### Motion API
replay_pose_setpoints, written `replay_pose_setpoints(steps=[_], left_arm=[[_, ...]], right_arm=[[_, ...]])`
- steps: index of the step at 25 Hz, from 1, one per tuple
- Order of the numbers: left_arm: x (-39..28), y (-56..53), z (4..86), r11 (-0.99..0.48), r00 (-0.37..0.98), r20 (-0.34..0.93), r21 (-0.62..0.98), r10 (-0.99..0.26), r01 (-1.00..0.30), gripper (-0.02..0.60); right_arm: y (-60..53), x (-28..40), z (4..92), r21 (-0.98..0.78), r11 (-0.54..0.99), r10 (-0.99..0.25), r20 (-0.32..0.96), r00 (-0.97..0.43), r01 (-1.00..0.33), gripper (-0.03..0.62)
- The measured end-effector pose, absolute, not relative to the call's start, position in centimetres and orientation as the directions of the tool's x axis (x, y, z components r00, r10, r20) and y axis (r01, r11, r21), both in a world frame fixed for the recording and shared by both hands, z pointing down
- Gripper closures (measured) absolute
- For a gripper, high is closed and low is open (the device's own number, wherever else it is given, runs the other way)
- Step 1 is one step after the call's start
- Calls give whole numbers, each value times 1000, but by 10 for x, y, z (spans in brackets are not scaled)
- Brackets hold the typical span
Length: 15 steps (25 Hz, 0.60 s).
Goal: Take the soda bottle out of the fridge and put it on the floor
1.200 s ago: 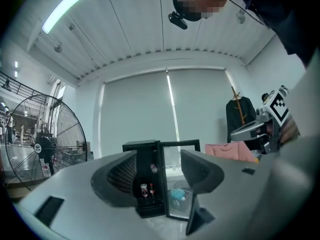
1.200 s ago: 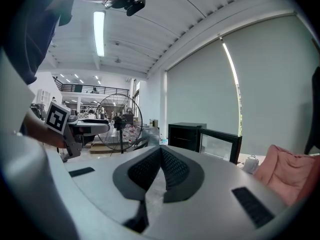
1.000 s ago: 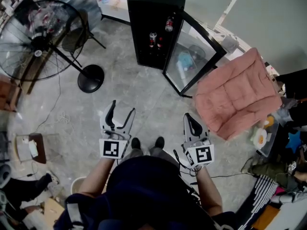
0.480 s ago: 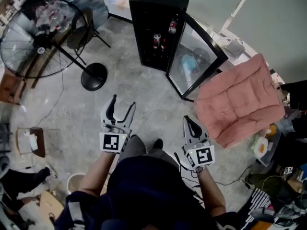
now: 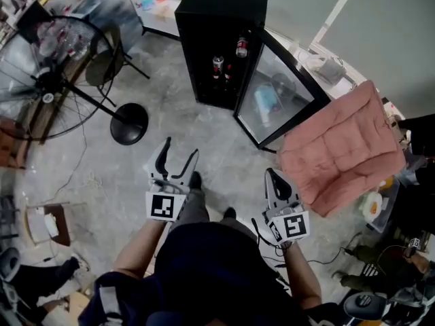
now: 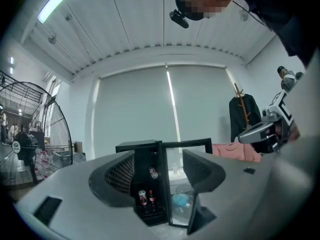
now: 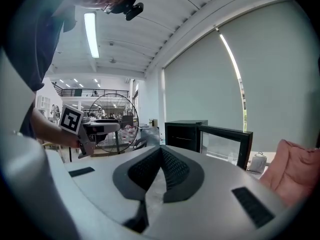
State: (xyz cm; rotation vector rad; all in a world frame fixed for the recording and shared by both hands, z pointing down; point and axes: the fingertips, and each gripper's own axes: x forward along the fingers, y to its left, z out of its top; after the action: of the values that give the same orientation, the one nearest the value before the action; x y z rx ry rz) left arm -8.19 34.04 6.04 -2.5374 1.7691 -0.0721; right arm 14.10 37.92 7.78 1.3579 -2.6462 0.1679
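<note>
Nothing legible here, tbh. The only print is a black-and-white square marker (image 5: 163,206) on the left gripper (image 5: 180,149) and another on the right gripper (image 5: 272,176), both well in front of the fridge (image 5: 217,19). They're just patterns, no letters. The bottles (image 5: 217,65) inside the fridge have red labels, too small to read.

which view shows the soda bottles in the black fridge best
Head view: the red-labelled soda bottles show clearest, on shelves of the open black fridge. Left gripper view shows them small and far off. Right gripper view shows only the fridge from the side, no bottles.
</note>
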Motion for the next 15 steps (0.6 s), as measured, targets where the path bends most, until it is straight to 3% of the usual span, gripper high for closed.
replay_pose_setpoints(steps=[8,15], left_arm=[[-123,234,76,-472,471,37,-65,-881,-879,284],[-124,152,96,-488,483,69,-73,-873,-870,284]], right_arm=[[296,88,84,-8,478,-855,224,-468,-878,576],[239,79,101,-14,467,-847,281,-452,-884,576]])
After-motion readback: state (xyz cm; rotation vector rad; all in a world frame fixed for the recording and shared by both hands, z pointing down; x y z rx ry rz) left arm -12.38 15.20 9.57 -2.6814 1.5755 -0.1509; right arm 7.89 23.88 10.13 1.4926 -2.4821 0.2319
